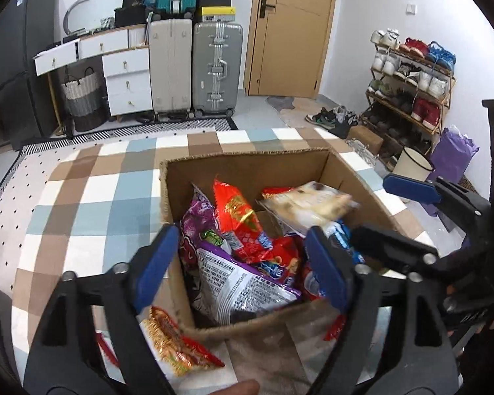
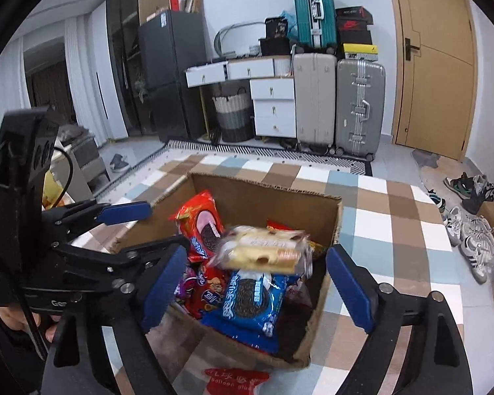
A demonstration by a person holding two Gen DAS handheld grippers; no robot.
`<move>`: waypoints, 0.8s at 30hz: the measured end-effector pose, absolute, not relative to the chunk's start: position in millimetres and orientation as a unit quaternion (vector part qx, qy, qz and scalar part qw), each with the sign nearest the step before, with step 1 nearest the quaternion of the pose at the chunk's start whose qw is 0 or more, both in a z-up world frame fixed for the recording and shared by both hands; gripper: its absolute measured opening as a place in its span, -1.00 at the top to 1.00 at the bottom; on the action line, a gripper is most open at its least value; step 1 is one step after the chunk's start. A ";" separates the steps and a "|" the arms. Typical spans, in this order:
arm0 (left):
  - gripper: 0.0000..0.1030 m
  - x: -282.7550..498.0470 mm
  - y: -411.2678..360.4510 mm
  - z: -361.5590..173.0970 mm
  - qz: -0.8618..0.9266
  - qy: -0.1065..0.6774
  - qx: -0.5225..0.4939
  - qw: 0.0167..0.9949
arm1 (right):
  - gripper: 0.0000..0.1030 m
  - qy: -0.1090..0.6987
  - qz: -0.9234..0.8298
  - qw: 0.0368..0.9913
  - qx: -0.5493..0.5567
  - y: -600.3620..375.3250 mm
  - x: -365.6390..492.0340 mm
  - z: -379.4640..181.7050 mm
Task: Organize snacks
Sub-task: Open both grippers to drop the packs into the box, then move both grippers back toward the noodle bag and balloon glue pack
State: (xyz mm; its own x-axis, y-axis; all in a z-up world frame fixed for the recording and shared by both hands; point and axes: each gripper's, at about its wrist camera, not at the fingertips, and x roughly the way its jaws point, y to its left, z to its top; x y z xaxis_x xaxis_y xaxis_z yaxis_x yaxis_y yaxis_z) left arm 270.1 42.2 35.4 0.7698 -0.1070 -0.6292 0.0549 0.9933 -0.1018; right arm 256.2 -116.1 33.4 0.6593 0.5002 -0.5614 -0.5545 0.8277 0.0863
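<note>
One cardboard box (image 1: 247,168) sits lower centre on a checked rug (image 1: 82,197), packed with snack packets: one blue Oreo pack (image 2: 250,299), one red Oreo pack (image 2: 201,220), one purple bag (image 1: 237,283). One pale biscuit pack (image 2: 266,250), blurred, is above the pile. Left gripper (image 1: 240,266) and right gripper (image 2: 257,286) both gape wide, holding nothing. Three suitcases stand upper centre: teal (image 2: 313,13), beige (image 2: 314,98), grey (image 2: 360,105).

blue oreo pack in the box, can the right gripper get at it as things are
Probably yes. The right gripper is open above the cardboard box, and the blue oreo pack lies on top of the pile. A blurred pale cookie pack overlaps only its far end.
</note>
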 end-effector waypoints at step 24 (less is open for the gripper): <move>-0.98 162.7 86.3 36.6 0.022 0.326 -0.039 0.944 | -0.99 0.349 0.226 0.909 0.004 -163.1 196.0 22.8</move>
State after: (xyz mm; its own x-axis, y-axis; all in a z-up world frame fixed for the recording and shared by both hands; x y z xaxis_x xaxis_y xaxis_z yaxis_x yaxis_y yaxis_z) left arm 162.7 86.3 36.6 0.7864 0.0169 -0.6174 -0.0671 0.9960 -0.0582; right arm 196.0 -163.1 22.8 0.6533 0.4141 -0.6338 -0.4087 0.8976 0.1652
